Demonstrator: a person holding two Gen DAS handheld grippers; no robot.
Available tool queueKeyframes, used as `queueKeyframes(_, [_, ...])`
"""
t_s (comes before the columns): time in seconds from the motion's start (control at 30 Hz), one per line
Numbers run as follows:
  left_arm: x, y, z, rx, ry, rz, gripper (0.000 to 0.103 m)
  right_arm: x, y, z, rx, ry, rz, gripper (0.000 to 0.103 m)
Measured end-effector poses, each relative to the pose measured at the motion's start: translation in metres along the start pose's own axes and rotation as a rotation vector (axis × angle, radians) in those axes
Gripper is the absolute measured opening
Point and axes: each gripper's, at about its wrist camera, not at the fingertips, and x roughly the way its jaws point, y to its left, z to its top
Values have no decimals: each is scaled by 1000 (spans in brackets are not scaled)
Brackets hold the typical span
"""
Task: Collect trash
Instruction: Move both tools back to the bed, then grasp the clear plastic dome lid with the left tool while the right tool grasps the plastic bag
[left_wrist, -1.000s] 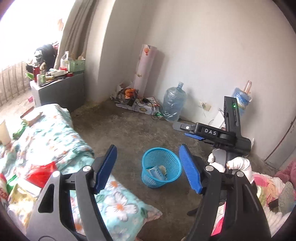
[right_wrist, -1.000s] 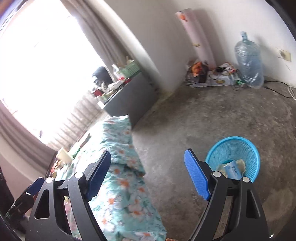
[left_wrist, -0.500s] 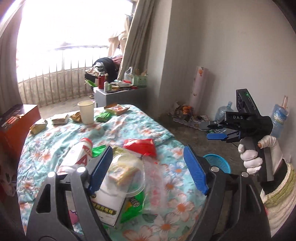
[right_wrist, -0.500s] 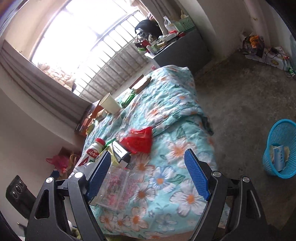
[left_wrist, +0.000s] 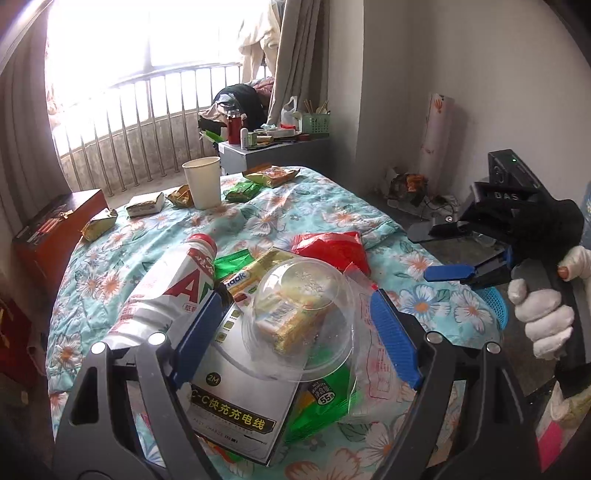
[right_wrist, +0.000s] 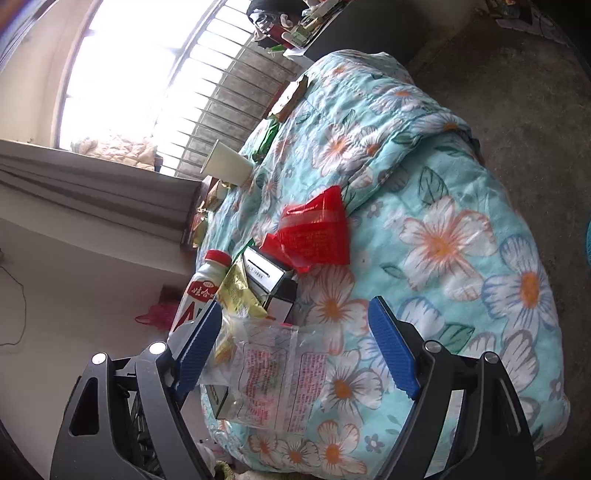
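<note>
Both grippers hang over the floral bed (left_wrist: 280, 218), left gripper (left_wrist: 295, 332) just spread wider, jaws apart around nothing, above a clear plastic lid (left_wrist: 299, 321), right gripper (right_wrist: 295, 350) gaping empty over a clear bag (right_wrist: 273, 373).

Clear plastic dome lid (left_wrist: 301, 317) lies atop wrappers on floral quilt (left_wrist: 280, 218).

Room, as seen: big window (left_wrist: 147, 40) w/ metal railing (left_wrist: 147, 122), strong daylight, overexposed. Brownish curtains (left_wrist: 299, 55) either side. Plain off-white walls (left_wrist: 480, 66). Bare grey concrete floor (right_wrist: 524, 85). Bed w/ teal floral quilt (left_wrist: 303, 214). Grey side cabinet (left_wrist: 273, 155) nr window, cluttered top. Reddish-brown wooden box (left_wrist: 55, 225) beside bed. Rolled mat (left_wrist: 436, 136) upright vs wall
</note>
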Motion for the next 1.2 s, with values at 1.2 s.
queueKeyframes(1.2, [-46,56,24,-221,-108,-87,63,36,60,-105,-148,-38,-208,80])
